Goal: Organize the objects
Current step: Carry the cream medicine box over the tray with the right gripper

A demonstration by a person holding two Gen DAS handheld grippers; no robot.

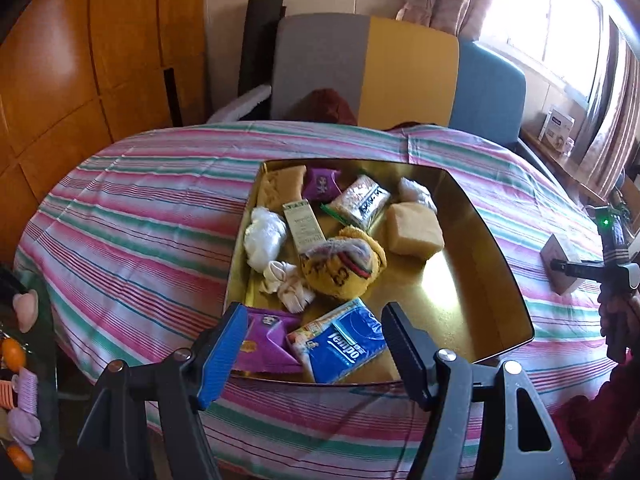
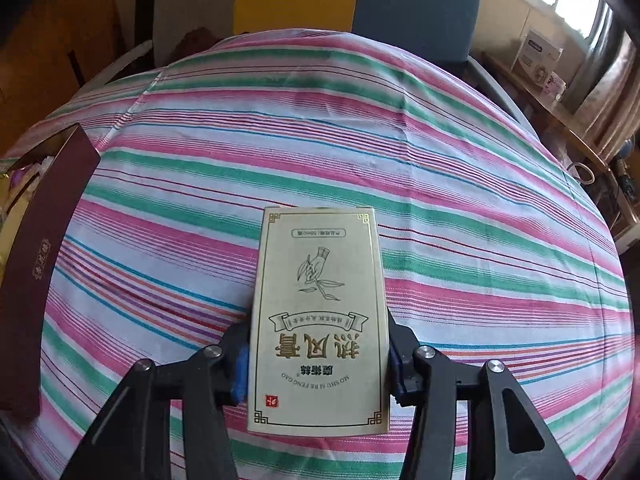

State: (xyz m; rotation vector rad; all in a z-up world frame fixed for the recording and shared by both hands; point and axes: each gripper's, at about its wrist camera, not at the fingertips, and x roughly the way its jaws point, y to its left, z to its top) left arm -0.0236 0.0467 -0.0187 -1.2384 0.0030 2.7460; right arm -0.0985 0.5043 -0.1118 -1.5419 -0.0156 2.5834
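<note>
A gold-lined box (image 1: 492, 240) sits on the striped tablecloth (image 1: 140, 220). It holds a blue tissue pack (image 1: 344, 344), purple packets (image 1: 268, 340), a yellow cloth bundle (image 1: 344, 268), white cloth (image 1: 264, 236), a tan block (image 1: 414, 230) and a narrow carton (image 1: 304, 226). My left gripper (image 1: 312, 312) hangs open over the box's near edge, holding nothing. In the right wrist view a cream carton with gold print (image 2: 318, 300) lies flat on the cloth. My right gripper (image 2: 318, 332) is shut on its long sides. The same carton (image 1: 560, 256) shows at the right edge of the left wrist view.
The box's maroon outer wall (image 2: 44, 248) stands left of the carton. Grey, yellow and blue chair backs (image 1: 368, 68) line the table's far side. A side shelf (image 1: 20, 360) with small hair items is at the left. A sill with boxes (image 1: 556, 128) is at the right.
</note>
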